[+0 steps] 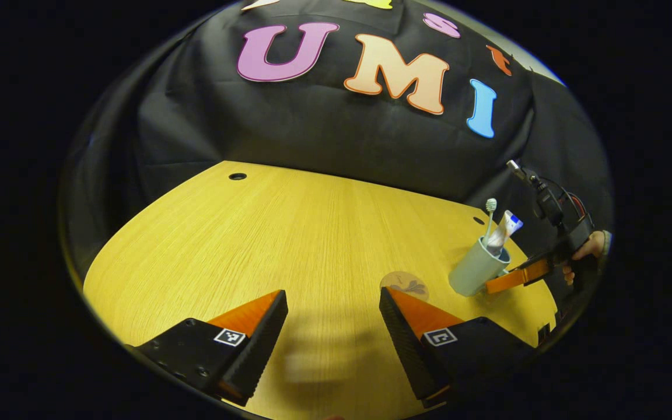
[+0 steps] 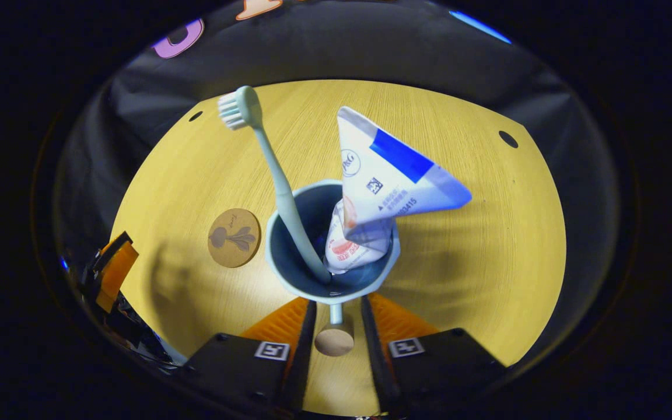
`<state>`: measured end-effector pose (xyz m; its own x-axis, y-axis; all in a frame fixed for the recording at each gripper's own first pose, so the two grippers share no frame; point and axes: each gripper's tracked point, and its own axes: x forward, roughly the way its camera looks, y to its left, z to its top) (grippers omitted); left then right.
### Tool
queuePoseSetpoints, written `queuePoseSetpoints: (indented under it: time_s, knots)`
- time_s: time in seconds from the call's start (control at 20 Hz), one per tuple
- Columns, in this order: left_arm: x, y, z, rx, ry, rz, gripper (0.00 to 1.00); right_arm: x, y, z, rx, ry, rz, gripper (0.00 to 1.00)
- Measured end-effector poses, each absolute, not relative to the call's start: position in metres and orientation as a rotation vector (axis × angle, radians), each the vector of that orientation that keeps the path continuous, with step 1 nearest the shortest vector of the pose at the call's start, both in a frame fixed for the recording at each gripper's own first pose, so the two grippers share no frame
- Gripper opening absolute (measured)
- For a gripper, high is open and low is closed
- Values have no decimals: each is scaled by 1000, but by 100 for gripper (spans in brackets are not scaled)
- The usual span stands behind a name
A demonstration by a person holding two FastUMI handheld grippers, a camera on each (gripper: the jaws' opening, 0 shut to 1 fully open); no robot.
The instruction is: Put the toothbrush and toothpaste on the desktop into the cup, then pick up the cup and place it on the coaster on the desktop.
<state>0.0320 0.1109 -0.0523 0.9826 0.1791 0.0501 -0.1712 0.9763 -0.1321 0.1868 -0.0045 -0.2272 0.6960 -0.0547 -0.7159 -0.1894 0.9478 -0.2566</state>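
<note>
Wooden desktop (image 1: 289, 233), left gripper (image 1: 333, 326) fingers spread wide, right gripper (image 2: 336, 326) fingers seemingly clamping cup (image 2: 289, 256) handle beside coaster (image 2: 234, 237)

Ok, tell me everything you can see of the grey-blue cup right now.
The grey-blue cup looks like matte plastic, darker inside, with a thin handle between the right gripper fingers. It stands tilted on the yellow wooden desktop, beside the round brown coaster, not on it. A pale green toothbrush and crumpled white toothpaste tube lean inside.

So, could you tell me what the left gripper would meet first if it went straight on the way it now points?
Probably bare desktop, then the booth's cloth wall. The left gripper, jaws open, points past the coaster and cup, both off to its right; depth is unclear.
</note>
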Motion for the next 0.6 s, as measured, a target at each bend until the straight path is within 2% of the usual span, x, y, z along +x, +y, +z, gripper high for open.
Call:
queuePoseSetpoints:
  time_s: [0.05, 0.1, 0.15, 0.25, 0.4, 0.6]
  knots:
    - [33, 109, -50, -126, -67, 170, 94, 185, -6, -229, -320, 814, 70, 36]
    - [34, 109, -50, -122, -66, 165, 94, 189, -5, -230, -321, 804, 65, 36]
    - [34, 108, -51, -117, -63, 161, 94, 188, -5, -230, -327, 802, 59, 31]
    - [35, 104, -50, -115, -66, 149, 94, 186, -5, -228, -335, 790, 55, 28]
    - [37, 100, -49, -131, -67, 137, 94, 186, -3, -227, -357, 772, 56, 28]
    - [36, 98, -50, -135, -59, 139, 94, 189, 1, -221, -420, 739, 127, 28]
